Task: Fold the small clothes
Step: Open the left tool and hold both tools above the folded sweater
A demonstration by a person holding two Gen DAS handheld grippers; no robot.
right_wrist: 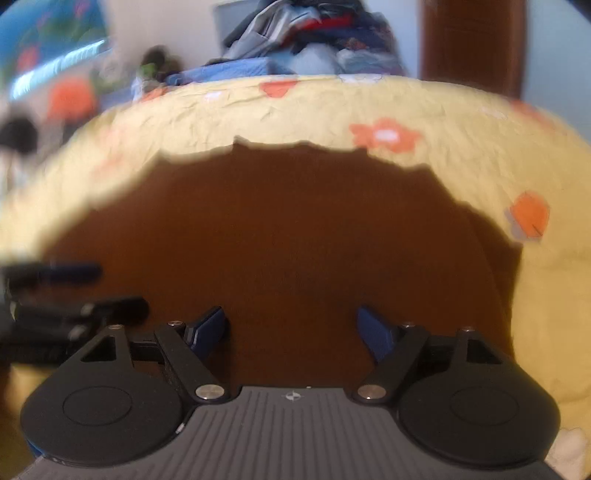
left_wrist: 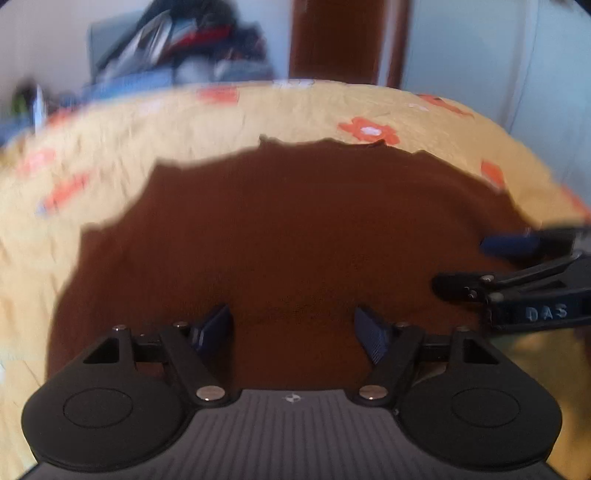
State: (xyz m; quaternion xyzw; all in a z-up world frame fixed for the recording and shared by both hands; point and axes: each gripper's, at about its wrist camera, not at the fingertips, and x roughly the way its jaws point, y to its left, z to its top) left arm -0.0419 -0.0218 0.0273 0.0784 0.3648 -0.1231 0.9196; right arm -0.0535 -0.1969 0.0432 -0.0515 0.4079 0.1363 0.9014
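left gripper (left_wrist: 291, 328) and right gripper (right_wrist: 291, 330): black linkages, blue ribbed pads, silver screws.

The near edge of the flat brown knitted garment (left_wrist: 295, 229) is hidden behind the black gripper bodies in both views. The heap of mixed clothes (right_wrist: 310, 33) beyond the yellow flowered bedspread (right_wrist: 295, 107) is blurred past telling apart.

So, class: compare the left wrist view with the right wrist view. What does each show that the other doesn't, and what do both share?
Only the left wrist view shows the right gripper entering from its right edge. Only the right wrist view shows the left gripper at its left edge and a blue patterned cloth top left. Both show a brown garment lying on the yellow flowered bedsheet, a clothes pile behind, and open jaws holding nothing.
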